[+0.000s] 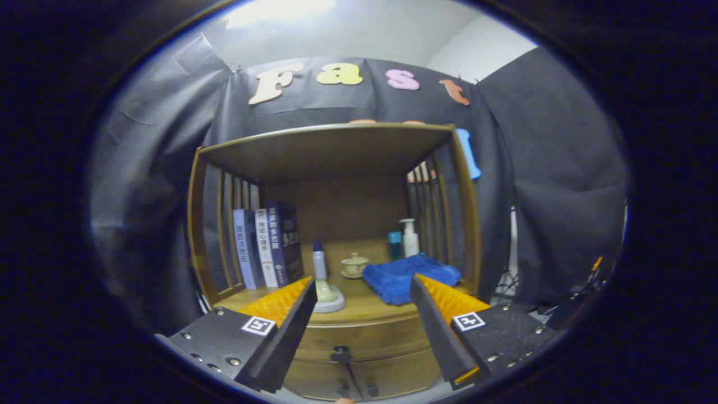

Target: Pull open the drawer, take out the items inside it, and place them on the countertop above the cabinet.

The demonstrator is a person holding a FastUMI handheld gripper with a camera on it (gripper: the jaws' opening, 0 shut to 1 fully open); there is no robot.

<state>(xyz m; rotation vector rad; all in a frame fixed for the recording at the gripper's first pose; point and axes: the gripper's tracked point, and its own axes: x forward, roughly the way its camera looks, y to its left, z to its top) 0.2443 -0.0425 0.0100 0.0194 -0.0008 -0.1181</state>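
the brown wooden slat-sided cabinet (336, 168) stands dead ahead at 12 o'clock. its curved wooden drawer (359, 336), closed, lies low between the fingers, long axis side to side. the small dark drawer handle (340, 354) sits at 6 o'clock, just ahead. the black-and-orange gripper (359, 292) is released, grasping nothing.

Dim booth lit by one overhead glare patch; fisheye bends the edges, which look perhaps slightly blurred.

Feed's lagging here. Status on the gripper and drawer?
Gripper open, holding nothing. Drawer shut, handle just ahead between fingers. Nothing in the way.
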